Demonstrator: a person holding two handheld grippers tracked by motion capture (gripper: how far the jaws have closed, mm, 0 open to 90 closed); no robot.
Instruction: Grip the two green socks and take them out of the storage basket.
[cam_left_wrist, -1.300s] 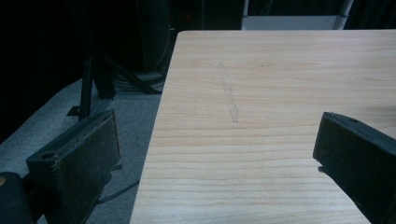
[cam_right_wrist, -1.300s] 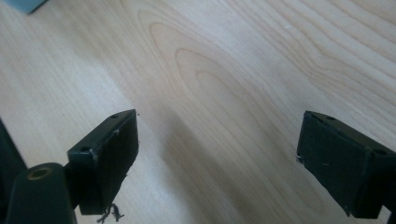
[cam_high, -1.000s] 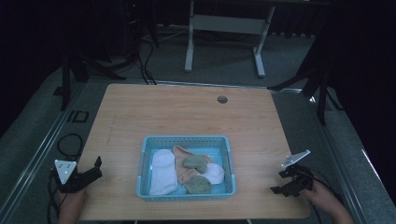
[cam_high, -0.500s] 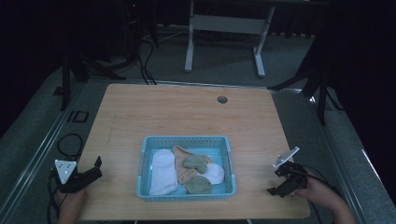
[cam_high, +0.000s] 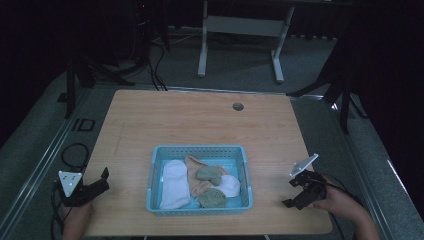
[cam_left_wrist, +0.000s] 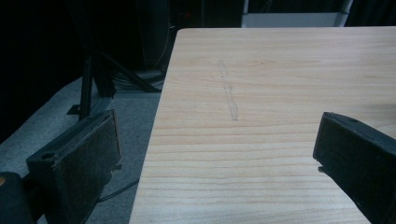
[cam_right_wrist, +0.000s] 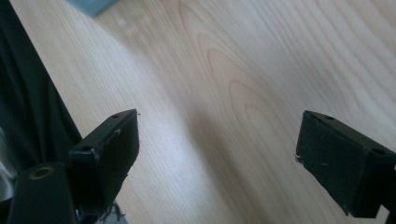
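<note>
1. High view: blue basket (cam_high: 199, 151) sits near the front edge of the table (cam_high: 200, 120), roughly centred. It holds a white sock (cam_high: 173, 184), a peach sock (cam_high: 196, 181), two olive socks (cam_high: 208, 173) and a small white one (cam_high: 230, 185), all piled touching.
2. Right gripper (cam_high: 295, 194) hangs low over bare wood right of the basket, well apart from it, jaws spread wide, holding nothing.
3. Left gripper (cam_high: 102, 181) is at the table's left front edge, jaws also wide apart, empty.
4. Progress: looks like the start. No sock lifted, none on the table; all of the sorting is left.
</note>
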